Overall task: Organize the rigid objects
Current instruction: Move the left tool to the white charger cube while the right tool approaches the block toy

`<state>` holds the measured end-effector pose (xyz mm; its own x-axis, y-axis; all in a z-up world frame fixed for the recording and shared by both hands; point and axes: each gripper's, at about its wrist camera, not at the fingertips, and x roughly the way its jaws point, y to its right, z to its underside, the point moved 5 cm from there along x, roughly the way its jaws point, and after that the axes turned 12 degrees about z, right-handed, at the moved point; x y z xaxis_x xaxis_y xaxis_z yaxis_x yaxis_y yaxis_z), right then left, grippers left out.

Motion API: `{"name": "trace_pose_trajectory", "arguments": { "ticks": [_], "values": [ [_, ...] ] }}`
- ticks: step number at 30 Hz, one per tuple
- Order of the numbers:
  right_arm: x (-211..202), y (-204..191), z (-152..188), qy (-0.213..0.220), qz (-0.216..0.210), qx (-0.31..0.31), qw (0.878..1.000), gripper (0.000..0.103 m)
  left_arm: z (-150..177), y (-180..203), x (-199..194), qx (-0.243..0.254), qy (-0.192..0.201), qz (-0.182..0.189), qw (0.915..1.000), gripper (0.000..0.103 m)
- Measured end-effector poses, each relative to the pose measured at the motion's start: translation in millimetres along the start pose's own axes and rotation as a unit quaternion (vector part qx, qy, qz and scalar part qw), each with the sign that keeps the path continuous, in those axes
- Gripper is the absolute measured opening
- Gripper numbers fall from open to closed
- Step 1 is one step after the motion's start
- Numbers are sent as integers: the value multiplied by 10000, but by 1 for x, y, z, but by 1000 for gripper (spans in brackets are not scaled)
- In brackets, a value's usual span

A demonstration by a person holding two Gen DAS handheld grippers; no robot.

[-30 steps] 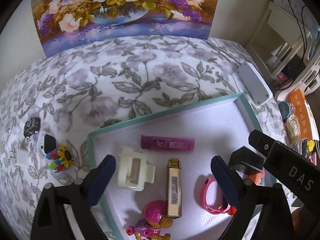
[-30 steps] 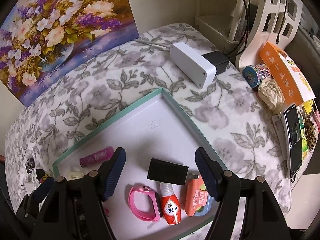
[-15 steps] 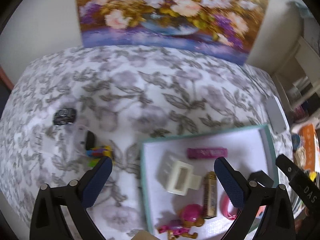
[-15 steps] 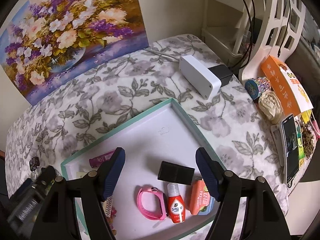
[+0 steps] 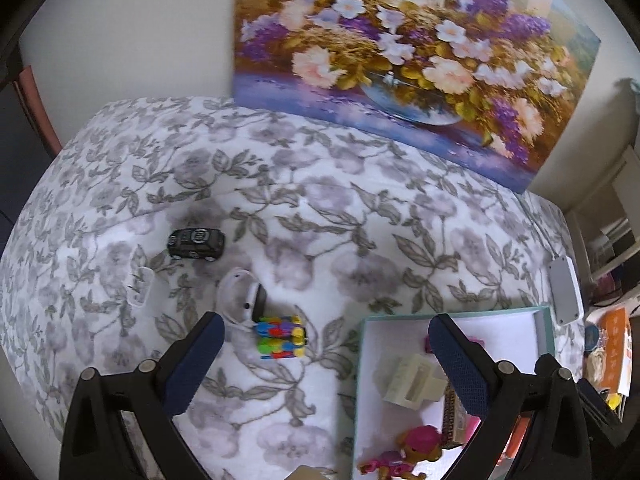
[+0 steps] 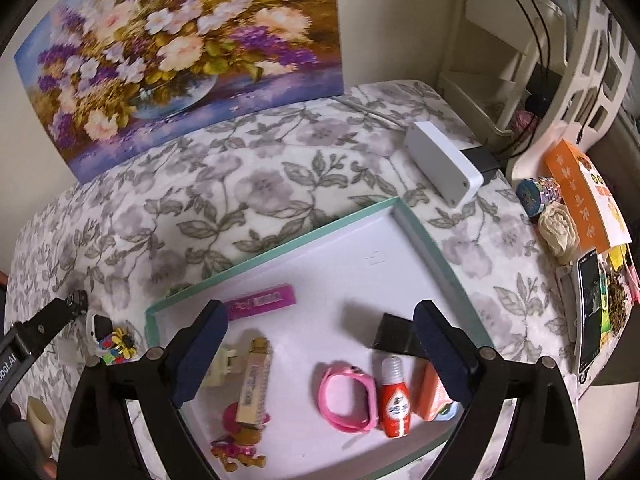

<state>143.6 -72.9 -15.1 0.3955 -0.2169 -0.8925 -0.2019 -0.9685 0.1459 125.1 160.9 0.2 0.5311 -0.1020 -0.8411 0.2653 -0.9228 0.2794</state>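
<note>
A teal-rimmed white tray (image 6: 416,228) lies on the floral cloth and holds a pink wristband (image 6: 349,396), a red bottle (image 6: 395,400), an orange pack (image 6: 432,396), a black box (image 6: 394,334), a magenta tube (image 6: 262,302), a gold stick (image 6: 254,380), a cream clip (image 5: 408,378) and a pink toy figure (image 5: 408,456). Left of the tray lie a colourful block toy (image 5: 281,337), a white-and-black gadget (image 5: 244,296), a black toy car (image 5: 196,243) and a clear tag (image 5: 141,286). My left gripper (image 5: 324,360) hangs open above the cloth near the block toy. My right gripper (image 6: 320,352) is open over the tray.
A flower painting (image 5: 400,52) leans on the wall behind. A white box (image 6: 442,168) sits beyond the tray's far corner. Shelving (image 6: 520,80), an orange booklet (image 6: 584,196) and a phone (image 6: 590,308) crowd the right edge. Bare cloth (image 5: 280,168) spreads at back left.
My left gripper has swung left, off the tray and toward the loose toys on the cloth. The right gripper has backed up a little; nothing was grasped.
</note>
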Motion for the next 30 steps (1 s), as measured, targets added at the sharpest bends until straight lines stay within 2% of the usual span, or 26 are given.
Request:
{"name": "trace_pose_trajectory", "arguments": {
  "ticks": [7,13,22,25,30],
  "values": [
    [-14,-38,5,77,-83,-295,9995,94,-9,-31,-14,-12,107,-247,9996,103],
    [-25,-75,11,151,-215,-546,9982,94,-17,-71,-29,-220,175,-341,9990,103],
    [-39,-152,28,180,-811,-1028,9912,94,-27,-151,-48,-650,287,-764,9945,103],
    [-35,-181,29,50,-1080,-1216,9867,94,-35,-175,-42,-823,206,-733,9937,103],
    [-38,-204,33,2,-1140,-1458,9827,94,-48,-195,-46,-1028,234,-649,9923,103]
  ]
}}
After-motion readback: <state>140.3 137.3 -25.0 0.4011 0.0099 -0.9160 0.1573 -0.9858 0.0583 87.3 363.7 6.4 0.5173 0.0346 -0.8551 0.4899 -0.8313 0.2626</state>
